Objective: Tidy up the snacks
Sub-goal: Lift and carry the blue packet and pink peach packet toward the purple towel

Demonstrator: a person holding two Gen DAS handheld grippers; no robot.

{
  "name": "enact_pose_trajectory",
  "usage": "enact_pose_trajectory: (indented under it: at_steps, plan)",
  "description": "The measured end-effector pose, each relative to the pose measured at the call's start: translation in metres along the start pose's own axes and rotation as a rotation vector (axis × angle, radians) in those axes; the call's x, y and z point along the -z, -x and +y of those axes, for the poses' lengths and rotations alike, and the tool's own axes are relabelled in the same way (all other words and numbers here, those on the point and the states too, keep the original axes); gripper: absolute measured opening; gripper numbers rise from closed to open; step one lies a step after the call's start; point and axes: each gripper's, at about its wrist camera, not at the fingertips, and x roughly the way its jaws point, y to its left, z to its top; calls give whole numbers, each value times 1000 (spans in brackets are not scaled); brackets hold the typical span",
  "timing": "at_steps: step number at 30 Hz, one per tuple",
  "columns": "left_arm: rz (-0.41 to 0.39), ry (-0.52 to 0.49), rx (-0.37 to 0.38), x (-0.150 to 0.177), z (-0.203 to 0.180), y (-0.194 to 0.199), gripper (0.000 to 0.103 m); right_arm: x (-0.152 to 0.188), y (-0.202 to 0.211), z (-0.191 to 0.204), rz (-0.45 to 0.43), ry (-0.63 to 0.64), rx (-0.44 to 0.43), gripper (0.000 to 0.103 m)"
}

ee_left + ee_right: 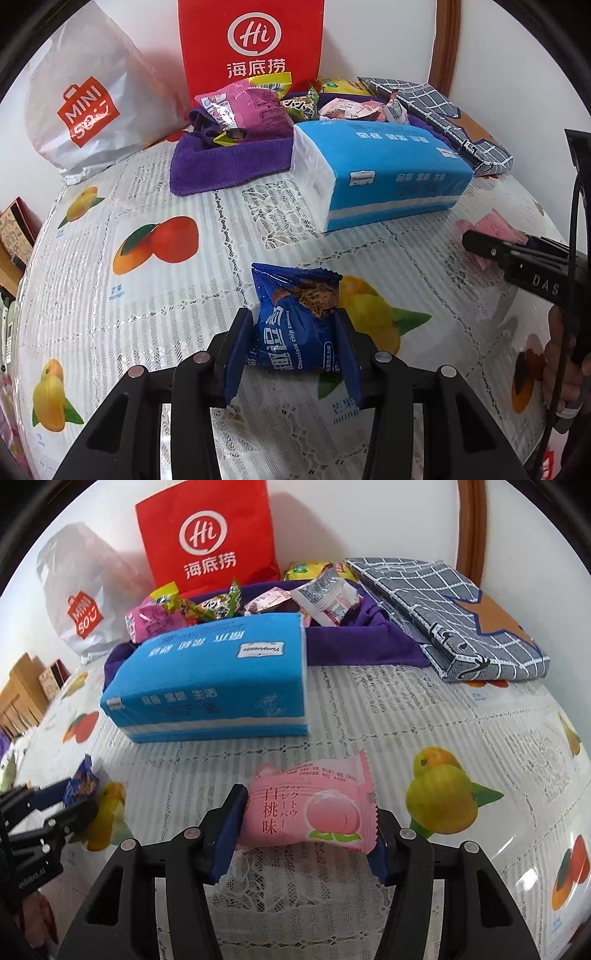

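Note:
My left gripper (293, 334) is shut on a blue chocolate chip cookie packet (297, 314) just above the fruit-print tablecloth. My right gripper (308, 819) is shut on a pink peach-flavour snack packet (310, 806). The right gripper also shows at the right edge of the left wrist view (517, 258), with the pink packet (491, 229). The left gripper with the blue packet (79, 782) shows at the left of the right wrist view. A purple cloth (218, 162) at the back holds a pile of snack packets (255, 107); it also shows in the right wrist view (354, 642).
A blue tissue pack (384, 173) lies in front of the purple cloth. A red Hi paper bag (251, 44) and a white Miniso bag (88, 107) stand at the back wall. A grey checked folded cloth (450, 613) lies at the back right.

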Motion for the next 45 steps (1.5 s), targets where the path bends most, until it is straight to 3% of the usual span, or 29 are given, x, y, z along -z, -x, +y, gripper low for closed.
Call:
enact_pose_trajectory:
  at_steps: [10, 17, 26, 32, 45]
  plan:
    - [-20, -2, 21, -7, -9, 24, 42, -6, 27, 4, -64, 22, 9, 58]
    - [-33, 13, 85, -14, -15, 41, 42, -10, 52, 12, -107, 63, 12, 58]
    - [-83, 22, 87, -41, -23, 71, 42, -26, 82, 15, -161, 88, 15, 58]
    - [-107, 39, 109, -66, -27, 85, 42, -46, 100, 20, -201, 137, 1, 58]
    - [-154, 114, 54, -127, -19, 87, 42, -113, 93, 5, -208, 128, -11, 58]
